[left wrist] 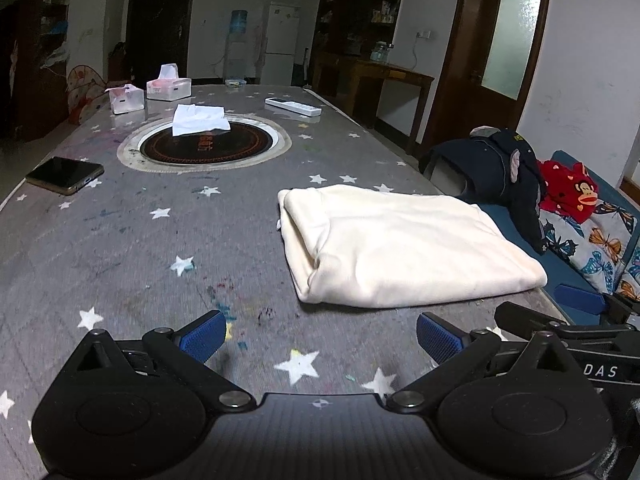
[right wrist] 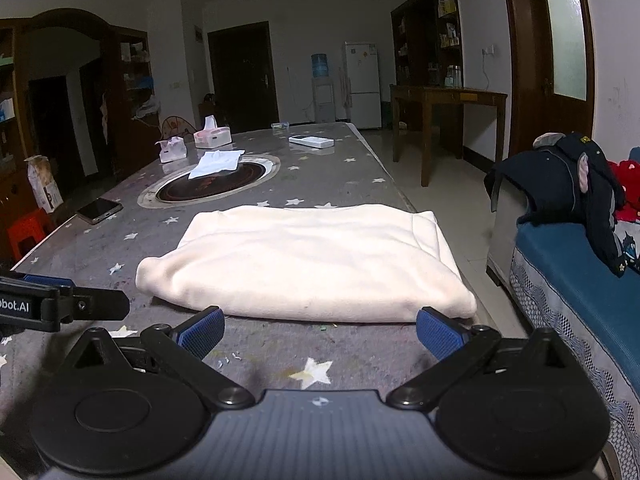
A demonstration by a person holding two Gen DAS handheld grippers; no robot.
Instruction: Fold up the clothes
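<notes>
**Both jaws wide and empty before a folded cream garment**

Both pairs of jaws stand spread wide with nothing between them. The left gripper (left wrist: 320, 338) fills the bottom of its own view, its blue pads (left wrist: 202, 336) hanging over bare star-patterned tabletop (left wrist: 120, 248). The right gripper (right wrist: 320, 334) sits the same way at the bottom of its view, its right pad just beside the near edge of the cloth; whether it touches cannot be told.

The cream garment (left wrist: 400, 244) lies folded into a thick rectangle on the table, near the table's right edge. In the left wrist view it occupies the centre right, its long axis running from centre left down toward the lower right, with a rolled, layered end facing left. In the right wrist view the garment (right wrist: 308, 264) spreads across the middle of the frame, long axis running left to right, a rounded fold at its lower left corner.

Each gripper is held low and roughly level, pointing along the table. The right gripper's black body shows at the lower right of the left view, and the left gripper's body pokes in at the left edge of the right view, so the two sit side by side.

Farther up the frame lie a dark phone (left wrist: 64, 174), a white cloth (left wrist: 200, 119) on a round inset plate (left wrist: 208, 146), two tissue boxes (left wrist: 168, 87) and a white remote (left wrist: 293, 106).
</notes>
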